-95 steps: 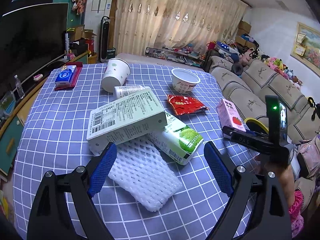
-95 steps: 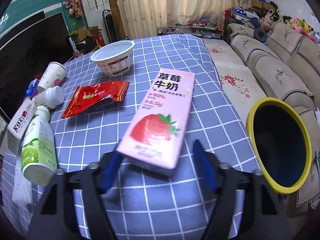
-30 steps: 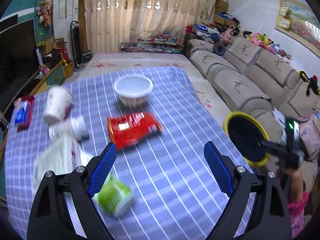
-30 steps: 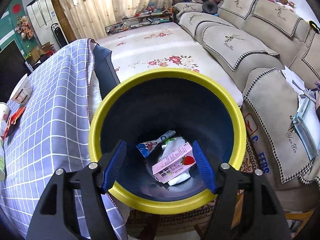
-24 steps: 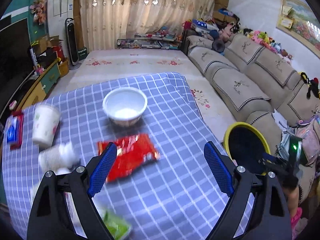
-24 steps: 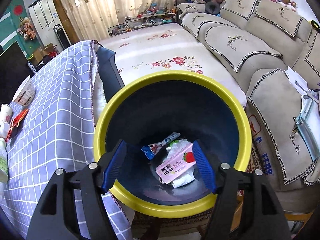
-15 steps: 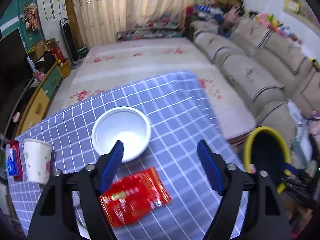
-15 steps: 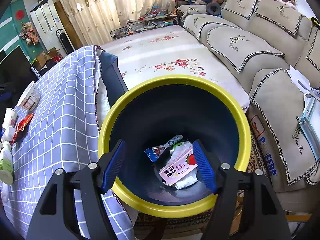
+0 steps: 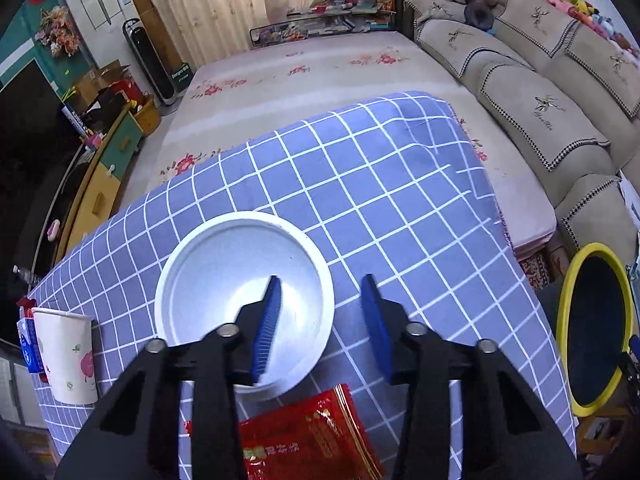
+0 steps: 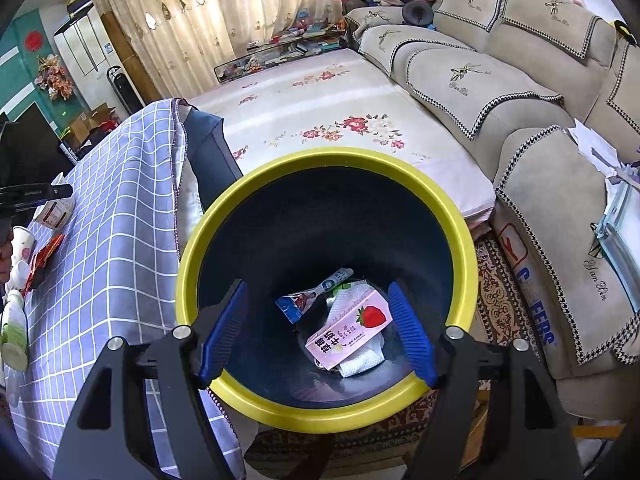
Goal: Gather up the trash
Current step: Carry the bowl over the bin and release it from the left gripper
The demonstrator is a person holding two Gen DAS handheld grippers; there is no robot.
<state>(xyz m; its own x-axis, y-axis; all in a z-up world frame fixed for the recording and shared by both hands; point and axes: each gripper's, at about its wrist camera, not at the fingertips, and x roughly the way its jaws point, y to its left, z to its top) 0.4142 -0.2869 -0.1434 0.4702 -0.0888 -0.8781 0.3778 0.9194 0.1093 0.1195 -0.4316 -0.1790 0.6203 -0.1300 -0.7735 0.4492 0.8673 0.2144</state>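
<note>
Here the left gripper [image 9: 320, 320] is spread, straddling the near right rim of the white bowl [image 9: 224, 264] on the checked tablecloth [image 9: 380, 200]: one finger inside, one outside, not pinching. Red snack packet [image 9: 312, 440] lies just below the bowl, paper cup [image 9: 66, 356] to its left. Right gripper [image 10: 316, 332] hangs spread and empty over the yellow-rimmed bin [image 10: 280, 172]; pink strawberry milk carton [image 10: 352, 332] sits at the bin bottom on white tissue.

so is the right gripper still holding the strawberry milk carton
No, the right gripper is open and empty above the yellow-rimmed bin, and the strawberry milk carton lies at the bottom.
</note>
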